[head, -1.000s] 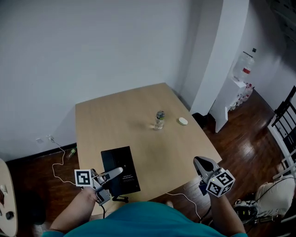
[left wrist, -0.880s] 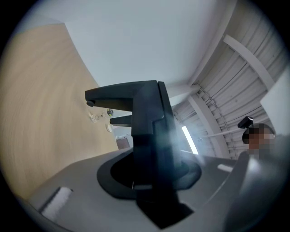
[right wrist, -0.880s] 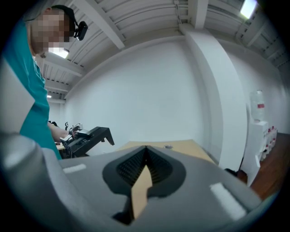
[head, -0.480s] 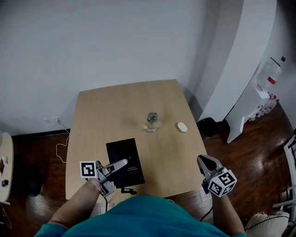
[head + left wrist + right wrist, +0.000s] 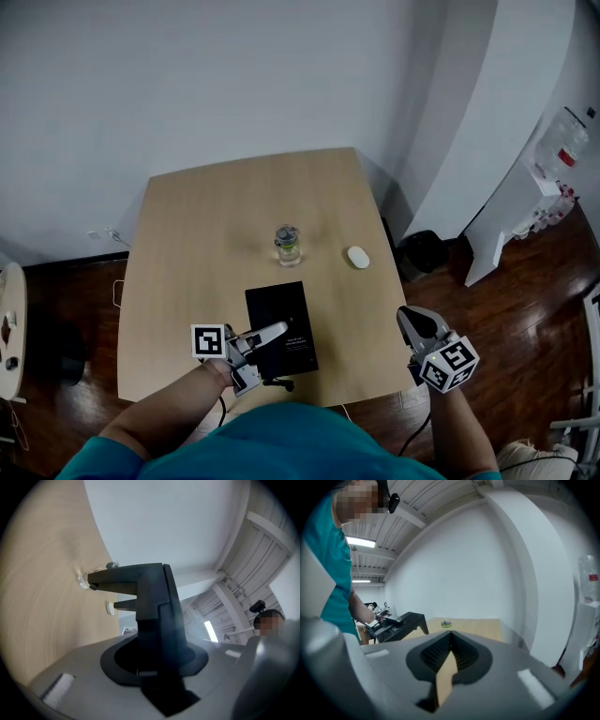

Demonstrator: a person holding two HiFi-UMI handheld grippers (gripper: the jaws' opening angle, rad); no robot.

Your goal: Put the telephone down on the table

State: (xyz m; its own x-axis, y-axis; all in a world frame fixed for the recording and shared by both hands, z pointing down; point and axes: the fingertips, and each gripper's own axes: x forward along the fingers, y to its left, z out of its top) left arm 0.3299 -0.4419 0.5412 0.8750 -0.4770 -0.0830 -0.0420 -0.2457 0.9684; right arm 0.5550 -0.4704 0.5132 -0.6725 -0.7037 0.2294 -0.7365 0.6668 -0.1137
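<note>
At lower centre of the head view, our left gripper (image 5: 272, 331) clamps the near edge of the black telephone (image 5: 284, 314) above the table (image 5: 187, 234). Our right gripper (image 5: 410, 321) hangs closed and empty. We judge the telephone rigid, smooth, fairly light, best held by that edge.

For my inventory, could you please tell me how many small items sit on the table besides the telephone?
2: a clear bottle centred on the table, a white round object right of it. Nothing seems hidden.
</note>
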